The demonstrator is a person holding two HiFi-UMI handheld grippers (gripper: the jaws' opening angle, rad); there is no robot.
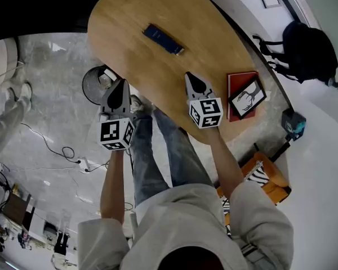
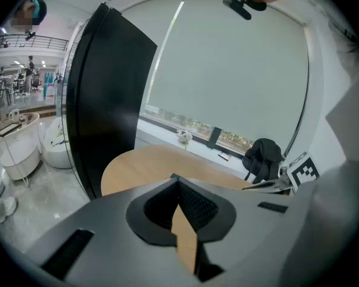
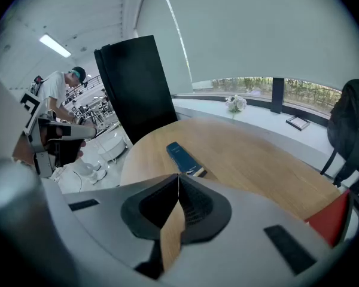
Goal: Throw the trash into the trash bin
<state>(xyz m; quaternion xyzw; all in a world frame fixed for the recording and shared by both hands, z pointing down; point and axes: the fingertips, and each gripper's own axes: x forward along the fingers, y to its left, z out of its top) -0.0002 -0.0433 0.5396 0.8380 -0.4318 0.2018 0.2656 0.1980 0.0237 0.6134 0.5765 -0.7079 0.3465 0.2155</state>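
— Tongs first: closed, or gripping anything?

— Closed, both. See the left tongs (image 1: 124,83), tips pressed together with nothing between; same with the right tongs (image 1: 190,76). Hover at the near side of the desk (image 1: 214,44), the left at its left rim, the right above the wood.

— And the trash?

— Look further across the desk: a dark blue packet (image 1: 163,39), flat on the wood toward the far side, alone, well apart from the red book (image 1: 239,77) at the desk's right edge.

— Handling?

— Probably light and thin, likely stiff enough to keep shape, with a smooth, possibly slippery face. Lies too flat for a pinch on the broad face, so better to take across the narrow width, near the middle, one tip down on either long edge. Must open first.

— Bin?

— Find the trash bin (image 1: 89,94) on the floor, just beside the desk's left rim, partly behind the left tongs.
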